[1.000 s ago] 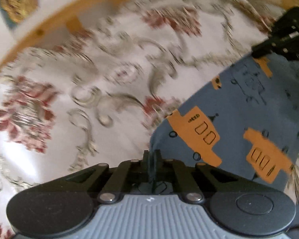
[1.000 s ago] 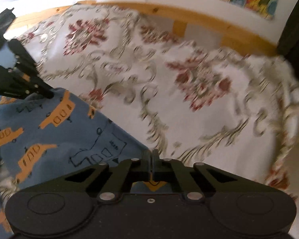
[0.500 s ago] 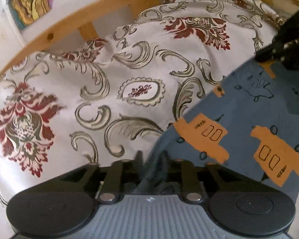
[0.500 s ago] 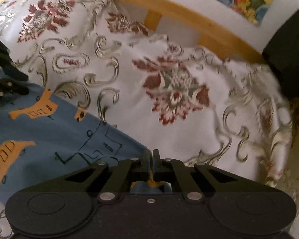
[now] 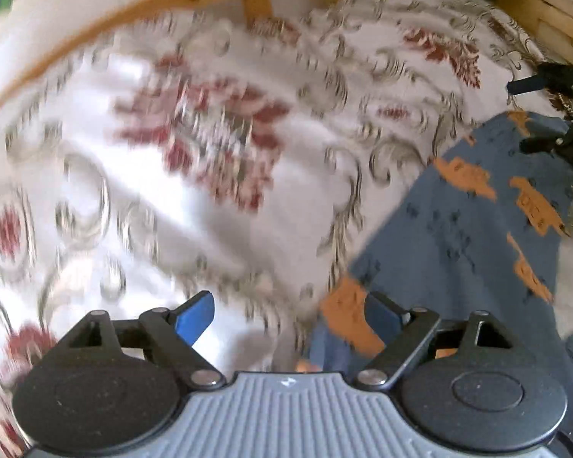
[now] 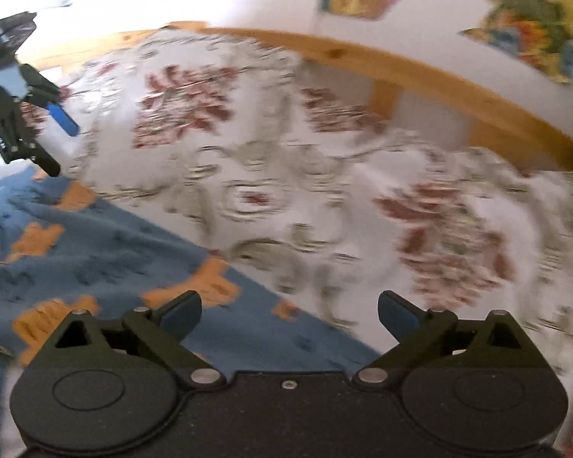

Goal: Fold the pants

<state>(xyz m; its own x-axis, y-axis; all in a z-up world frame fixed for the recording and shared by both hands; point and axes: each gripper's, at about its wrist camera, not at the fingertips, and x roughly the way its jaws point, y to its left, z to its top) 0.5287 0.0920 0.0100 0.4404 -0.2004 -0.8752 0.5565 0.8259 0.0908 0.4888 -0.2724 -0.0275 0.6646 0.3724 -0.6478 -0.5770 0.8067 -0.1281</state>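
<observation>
Blue pants (image 5: 473, 229) printed with orange trucks lie flat on a floral bedspread (image 5: 210, 145). My left gripper (image 5: 290, 315) is open, its blue-padded fingers spread over the near corner of the pants with nothing held. In the right wrist view the same pants (image 6: 95, 252) fill the lower left, and my right gripper (image 6: 288, 315) is open just above their edge. Each view shows the other gripper at its side: the right gripper (image 5: 554, 122) and the left gripper (image 6: 53, 141), both open. Both views are blurred by motion.
A wooden bed rail (image 6: 420, 68) runs along the far side of the bedspread, with a white wall and colourful pictures (image 6: 523, 15) behind it. The rail (image 5: 133, 11) also shows in the left wrist view. Bare bedspread (image 6: 324, 191) stretches beyond the pants.
Both grippers were shut on the edge of the pants and have opened and let go. The pants now lie loose on the bedspread, and both cameras are moving.
</observation>
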